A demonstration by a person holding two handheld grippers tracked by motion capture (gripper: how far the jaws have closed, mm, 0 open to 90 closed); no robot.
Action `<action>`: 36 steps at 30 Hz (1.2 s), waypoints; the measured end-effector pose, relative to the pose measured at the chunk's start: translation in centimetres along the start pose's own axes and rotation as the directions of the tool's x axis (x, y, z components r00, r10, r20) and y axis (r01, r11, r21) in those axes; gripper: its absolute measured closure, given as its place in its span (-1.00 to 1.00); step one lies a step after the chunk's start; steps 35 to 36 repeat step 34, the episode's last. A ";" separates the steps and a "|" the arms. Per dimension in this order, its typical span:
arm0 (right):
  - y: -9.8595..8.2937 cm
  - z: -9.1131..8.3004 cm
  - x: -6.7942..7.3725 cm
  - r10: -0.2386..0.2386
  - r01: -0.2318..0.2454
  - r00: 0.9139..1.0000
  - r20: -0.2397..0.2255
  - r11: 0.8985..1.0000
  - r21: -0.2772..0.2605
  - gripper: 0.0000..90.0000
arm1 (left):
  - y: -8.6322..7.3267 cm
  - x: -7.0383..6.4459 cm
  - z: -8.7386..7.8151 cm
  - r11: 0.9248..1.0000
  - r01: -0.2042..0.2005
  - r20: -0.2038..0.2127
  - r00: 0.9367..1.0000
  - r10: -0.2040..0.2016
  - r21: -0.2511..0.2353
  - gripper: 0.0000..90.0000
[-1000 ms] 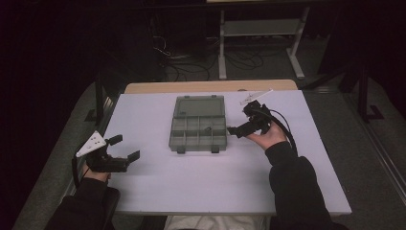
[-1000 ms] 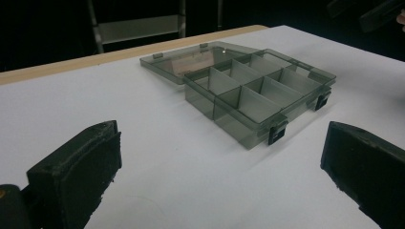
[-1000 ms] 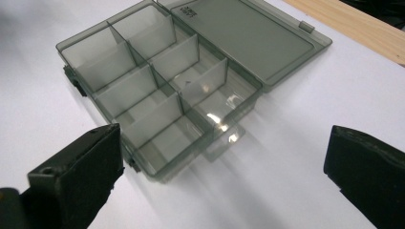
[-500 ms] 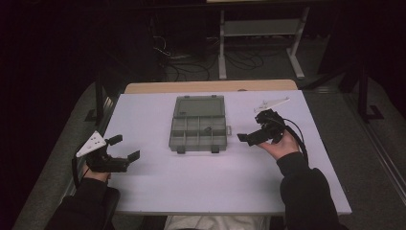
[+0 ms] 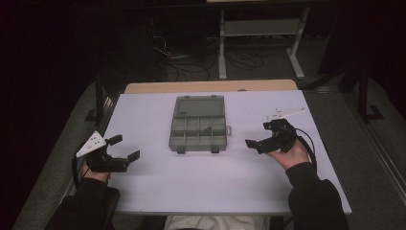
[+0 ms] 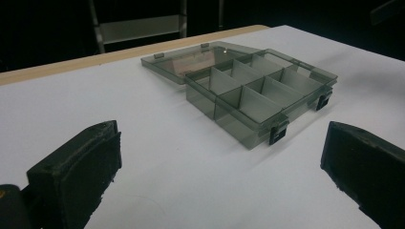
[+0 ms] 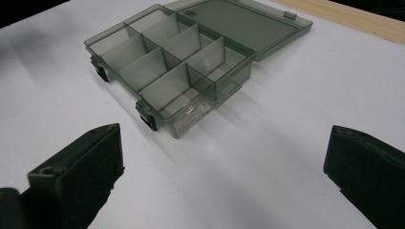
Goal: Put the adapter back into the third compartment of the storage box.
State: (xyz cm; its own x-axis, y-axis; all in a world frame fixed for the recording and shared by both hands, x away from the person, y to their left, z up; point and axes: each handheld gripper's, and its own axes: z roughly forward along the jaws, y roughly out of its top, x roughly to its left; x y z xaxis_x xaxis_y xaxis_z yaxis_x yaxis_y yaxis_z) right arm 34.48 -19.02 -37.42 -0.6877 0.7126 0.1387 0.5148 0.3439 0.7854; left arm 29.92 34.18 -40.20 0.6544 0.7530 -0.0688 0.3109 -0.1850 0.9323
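While both grippers hover open and empty, left (image 5: 125, 147) at eight o'clock, right (image 5: 253, 143) at three, the box (image 5: 198, 124) sits mid-table, lid (image 5: 199, 105) flat toward twelve. A one-sided nudge could likely skate it across the smooth table (image 5: 201, 187).

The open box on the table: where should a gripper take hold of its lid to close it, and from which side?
Grip the lid's far free edge, coming from the far side of the box. The lid lies flat, hinged to the tray along its near edge, so that far edge swings most easily. It is thin, which probably suits the fingers.
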 end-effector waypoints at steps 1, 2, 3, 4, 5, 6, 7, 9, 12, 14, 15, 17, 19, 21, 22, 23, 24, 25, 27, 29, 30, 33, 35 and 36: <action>0.0 0.0 0.0 0.000 0.000 1.000 0.000 1.000 0.000 -1.00 | 0.0 0.0 0.0 1.000 0.000 0.000 1.000 0.000 0.000 -1.00; -0.5 -0.3 0.0 -0.001 0.001 1.000 0.010 1.000 -0.012 -1.00 | 0.0 0.0 0.0 1.000 0.001 0.001 1.000 -0.001 -0.002 -1.00; -0.7 -0.4 0.0 0.000 0.000 1.000 0.011 1.000 -0.018 -1.00 | 0.0 0.0 0.0 1.000 0.000 0.001 1.000 0.000 -0.001 -1.00; -1.0 -0.6 0.0 0.005 -0.004 1.000 0.014 1.000 -0.025 -1.00 | 0.0 0.0 0.0 1.000 0.001 0.001 1.000 -0.001 -0.002 -1.00; -1.3 -0.8 -0.1 0.006 -0.005 1.000 0.019 1.000 -0.028 -1.00 | 0.0 0.0 0.0 1.000 0.001 0.001 1.000 -0.001 -0.002 -1.00; -1.5 -1.0 -0.1 0.007 -0.006 1.000 0.020 0.999 -0.033 -1.00 | 0.0 0.0 0.0 1.000 0.001 0.000 1.000 -0.001 -0.002 -1.00; -1.5 -1.0 -0.1 0.007 -0.006 1.000 0.020 0.999 -0.033 -1.00 | 0.0 0.0 0.0 1.000 0.001 0.000 1.000 -0.001 -0.002 -1.00; -2.1 -1.5 -0.1 0.013 -0.011 1.000 0.028 0.999 -0.053 -1.00 | 0.0 0.0 0.0 1.000 0.000 0.000 1.000 0.000 -0.002 -1.00; -2.6 -1.8 -0.1 0.018 -0.016 0.999 0.030 0.998 -0.065 -1.00 | 0.0 0.0 0.0 1.000 -0.001 0.000 1.000 0.001 -0.001 -1.00; -3.4 -2.2 -0.1 0.026 -0.022 0.999 0.040 0.997 -0.079 -1.00 | 0.0 0.0 0.0 1.000 0.000 0.001 1.000 0.000 -0.002 -1.00; -3.4 -2.2 -0.1 0.026 -0.022 0.999 0.040 0.997 -0.079 -1.00 | 0.0 0.0 0.0 1.000 0.000 0.001 1.000 0.000 -0.002 -1.00; -3.9 -2.5 0.0 0.023 -0.017 0.998 0.054 0.995 -0.098 -1.00 | 0.0 0.0 0.0 1.000 0.000 0.001 1.000 0.000 -0.002 -1.00; -4.0 -2.7 0.0 0.020 -0.014 0.998 0.057 0.994 -0.106 -1.00 | 0.0 0.0 0.0 1.000 -0.001 0.002 1.000 0.001 -0.001 -1.00; -5.0 -3.3 0.0 0.014 -0.004 0.997 0.073 0.991 -0.132 -1.00 | 0.0 0.0 0.0 1.000 -0.003 0.002 1.000 0.003 -0.002 -1.00; -5.0 -3.3 0.0 0.014 -0.004 0.997 0.073 0.991 -0.132 -1.00 | 0.0 0.0 0.0 1.000 -0.003 0.002 1.000 0.003 -0.002 -1.00; -5.2 -3.3 0.1 0.016 -0.007 0.998 0.069 0.992 -0.129 -1.00 | 0.0 0.0 0.0 1.000 -0.003 0.002 1.000 0.003 -0.002 -1.00; -5.6 -3.2 0.1 0.020 -0.012 0.998 0.065 0.993 -0.120 -1.00 | 0.0 0.0 0.0 1.000 -0.003 0.002 1.000 0.003 -0.002 -1.00; -5.8 -3.2 0.2 0.022 -0.015 0.998 0.062 0.993 -0.117 -1.00 | 0.0 0.0 0.0 1.000 -0.003 0.002 1.000 0.003 -0.002 -1.00; -6.0 -3.2 0.2 0.026 -0.020 0.998 0.058 0.993 -0.113 -1.00 | 0.0 0.0 0.0 1.000 -0.004 0.003 1.000 0.004 -0.003 -1.00; -6.6 -3.3 0.4 0.028 -0.023 0.998 0.053 0.994 -0.108 -1.00 | 0.0 -0.1 0.0 1.000 -0.004 0.003 1.000 0.004 -0.003 -1.00; -6.8 -3.3 0.5 0.029 -0.023 0.998 0.050 0.994 -0.110 -1.00 | 0.0 -0.1 0.0 1.000 -0.004 0.004 1.000 0.004 -0.004 -1.00; -7.1 -3.5 0.6 0.033 -0.027 0.998 0.048 0.993 -0.118 -1.00 | 0.0 -0.1 0.0 1.000 -0.005 0.004 1.000 0.005 -0.003 -1.00; -7.4 -3.6 0.7 0.038 -0.032 0.998 0.043 0.992 -0.125 -1.00 | 0.0 -0.1 0.0 1.000 -0.005 0.004 1.000 0.005 -0.003 -1.00; -7.4 -3.6 0.7 0.038 -0.032 0.998 0.043 0.992 -0.125 -1.00 | 0.0 -0.1 0.0 1.000 -0.005 0.004 1.000 0.005 -0.003 -1.00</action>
